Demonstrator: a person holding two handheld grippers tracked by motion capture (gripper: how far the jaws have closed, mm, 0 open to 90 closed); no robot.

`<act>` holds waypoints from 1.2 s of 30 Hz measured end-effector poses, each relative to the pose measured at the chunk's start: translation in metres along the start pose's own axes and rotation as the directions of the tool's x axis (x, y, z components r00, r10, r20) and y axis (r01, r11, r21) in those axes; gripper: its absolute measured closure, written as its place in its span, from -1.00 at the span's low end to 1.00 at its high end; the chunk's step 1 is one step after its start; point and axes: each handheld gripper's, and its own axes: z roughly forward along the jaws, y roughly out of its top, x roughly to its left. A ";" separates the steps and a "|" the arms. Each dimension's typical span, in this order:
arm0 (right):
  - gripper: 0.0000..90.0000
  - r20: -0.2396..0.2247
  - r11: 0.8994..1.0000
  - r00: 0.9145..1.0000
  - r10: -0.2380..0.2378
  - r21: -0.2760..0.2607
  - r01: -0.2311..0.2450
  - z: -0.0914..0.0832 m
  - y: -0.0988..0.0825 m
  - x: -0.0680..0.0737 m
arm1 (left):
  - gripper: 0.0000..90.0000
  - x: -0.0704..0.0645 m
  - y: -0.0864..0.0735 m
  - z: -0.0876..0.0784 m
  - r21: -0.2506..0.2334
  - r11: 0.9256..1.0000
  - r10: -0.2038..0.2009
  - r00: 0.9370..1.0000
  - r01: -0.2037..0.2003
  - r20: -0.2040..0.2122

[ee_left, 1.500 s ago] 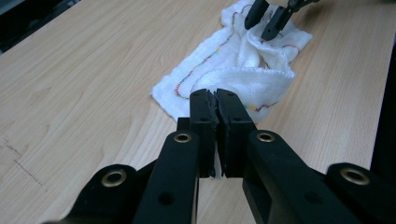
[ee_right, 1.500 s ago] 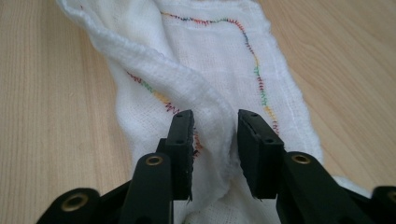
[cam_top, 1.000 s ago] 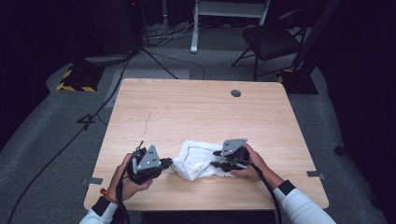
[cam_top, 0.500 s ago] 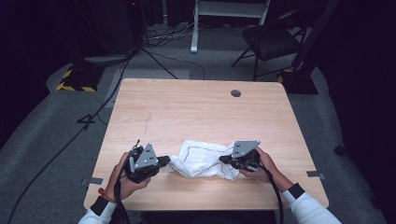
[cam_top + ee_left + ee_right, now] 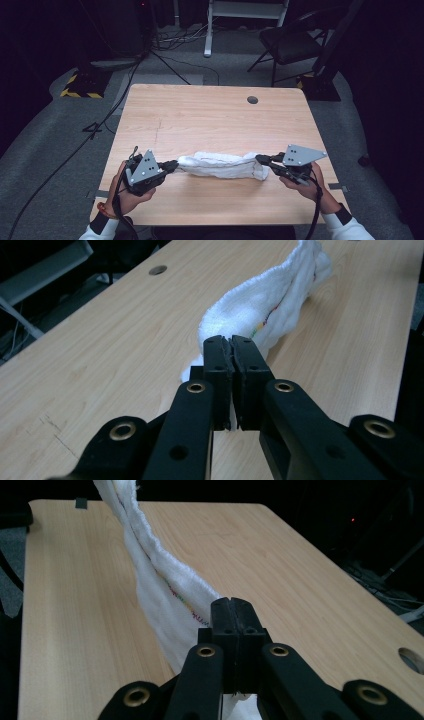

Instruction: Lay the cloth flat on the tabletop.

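A white towel (image 5: 220, 164) with a thin coloured stitch line is pulled out into a long twisted band across the near part of the wooden table (image 5: 200, 120). My left gripper (image 5: 175, 164) is shut on its left end, and my right gripper (image 5: 260, 159) is shut on its right end. In the left gripper view the towel (image 5: 265, 305) runs away from the closed jaws of my left gripper (image 5: 232, 347), sagging onto the wood. In the right gripper view the towel (image 5: 150, 580) rises off the table from the closed jaws of my right gripper (image 5: 232, 607).
A round cable hole (image 5: 252, 100) sits near the table's far right edge. Beyond the table stand a dark chair (image 5: 290, 45) and a white frame (image 5: 245, 10), with cables on the grey floor and a yellow-black striped block (image 5: 80, 90) at the left.
My right gripper has moved right and up with the towel's end, drawing the crumpled towel out into a long band. My left gripper has lifted a little, still holding its end.
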 end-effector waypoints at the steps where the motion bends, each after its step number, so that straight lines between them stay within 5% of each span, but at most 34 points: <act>1: 1.00 0.005 1.000 1.000 -0.004 -0.008 0.004 -0.005 0.003 0.002 | 0.91 -0.002 0.003 -0.003 -0.008 1.000 0.006 1.000 -0.006 0.000; 10: 1.00 0.054 0.997 0.998 -0.019 -0.079 0.023 -0.047 0.025 0.014 | 0.91 -0.013 0.035 -0.025 -0.082 0.993 0.080 0.997 -0.081 -0.009; 16: 1.00 0.112 0.989 0.994 -0.009 -0.145 0.025 -0.067 0.045 0.009 | 0.91 -0.002 0.065 -0.033 -0.118 0.983 0.136 0.990 -0.139 -0.035; 19: 1.00 0.158 0.986 0.987 0.020 -0.165 0.007 -0.070 0.053 -0.002 | 0.91 0.012 0.075 -0.025 -0.121 0.985 0.123 0.992 -0.124 -0.019; 23: 1.00 0.198 0.986 0.978 0.069 -0.160 -0.037 -0.062 0.057 -0.021 | 0.91 0.037 0.080 -0.001 -0.101 0.992 0.077 0.997 -0.079 -0.021; 28: 1.00 0.247 0.990 0.960 0.129 -0.094 -0.108 -0.031 0.047 -0.055 | 0.91 0.069 0.073 0.047 -0.045 0.999 0.003 1.000 -0.004 -0.027; 36: 1.00 0.314 0.974 0.926 0.211 0.017 -0.228 0.031 0.008 -0.115 | 0.91 0.115 0.055 0.137 0.051 0.991 -0.122 0.992 0.124 -0.035</act>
